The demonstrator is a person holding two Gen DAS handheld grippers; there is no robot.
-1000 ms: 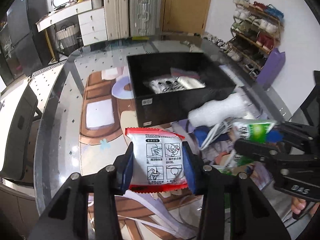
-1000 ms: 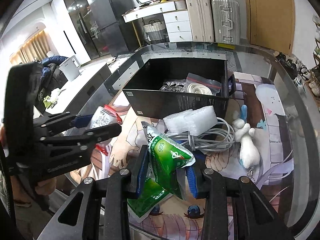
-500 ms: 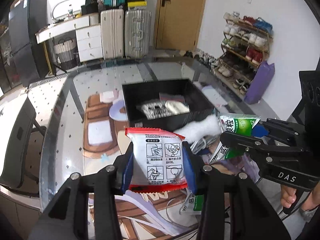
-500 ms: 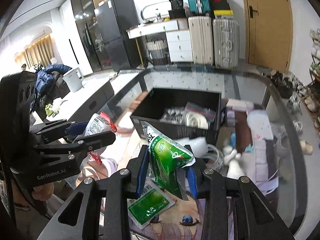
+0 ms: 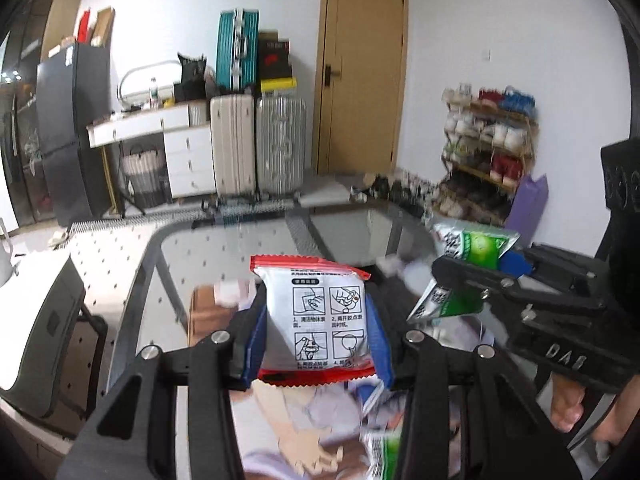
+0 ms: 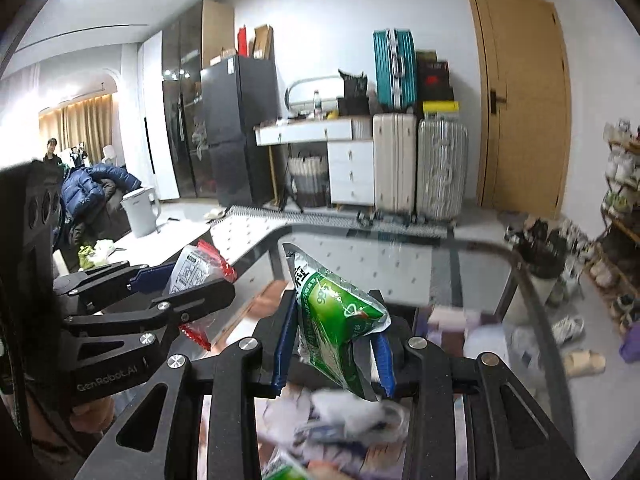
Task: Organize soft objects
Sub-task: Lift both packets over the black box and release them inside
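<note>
The left gripper [image 5: 316, 344] pinches a red-edged white packet [image 5: 320, 316] and the right gripper [image 6: 334, 344] pinches a green pouch [image 6: 336, 312], both held above the desk [image 5: 240, 248], so the carrying step seems underway, and next each needs lowering into a container.

A white packet [image 5: 316, 320] with red ends and black diagrams; a green-and-white pouch [image 6: 340, 320].

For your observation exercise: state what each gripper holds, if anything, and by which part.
The left gripper clamps a red-edged white packet by its two side edges. The right gripper pinches a green pouch across its lower middle.
</note>
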